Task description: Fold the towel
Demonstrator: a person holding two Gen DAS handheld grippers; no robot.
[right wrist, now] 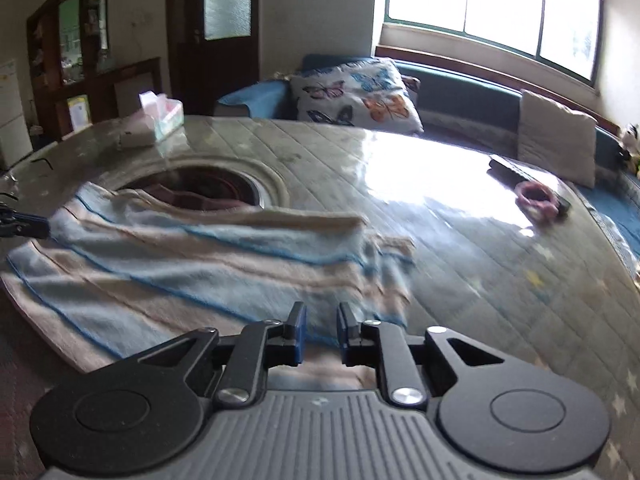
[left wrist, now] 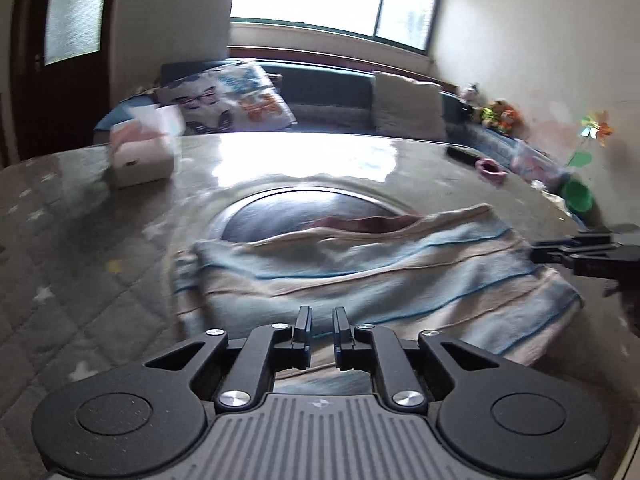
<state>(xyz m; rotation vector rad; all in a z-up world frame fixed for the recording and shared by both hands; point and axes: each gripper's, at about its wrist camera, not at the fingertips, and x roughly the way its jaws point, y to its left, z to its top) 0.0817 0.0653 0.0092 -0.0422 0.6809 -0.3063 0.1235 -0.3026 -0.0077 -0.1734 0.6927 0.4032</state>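
Two claws hover over a striped towel on a glossy quilted desk.

No writing or brand can be read anywhere; motion blur softens both views. The blue-and-beige striped terry towel (left wrist: 360,276) lies loosely doubled on the grey quilted, glass-topped desk (right wrist: 460,248), its far edge lapping over the round metal-rimmed recess (left wrist: 304,216) in the desk's middle. The left claw (left wrist: 322,330) and the right claw (right wrist: 322,330) each stand at the towel's near edge, jaws narrowly parted with nothing between them. On the desk lie a white tissue box (left wrist: 140,152), a pink ring-shaped object (right wrist: 536,200) and a dark flat remote-like bar (right wrist: 508,170). Behind are a dark blue sofa (right wrist: 460,92) with a butterfly-print cushion (right wrist: 356,96), a bright window (right wrist: 492,4) and a dark wooden door (right wrist: 216,32).
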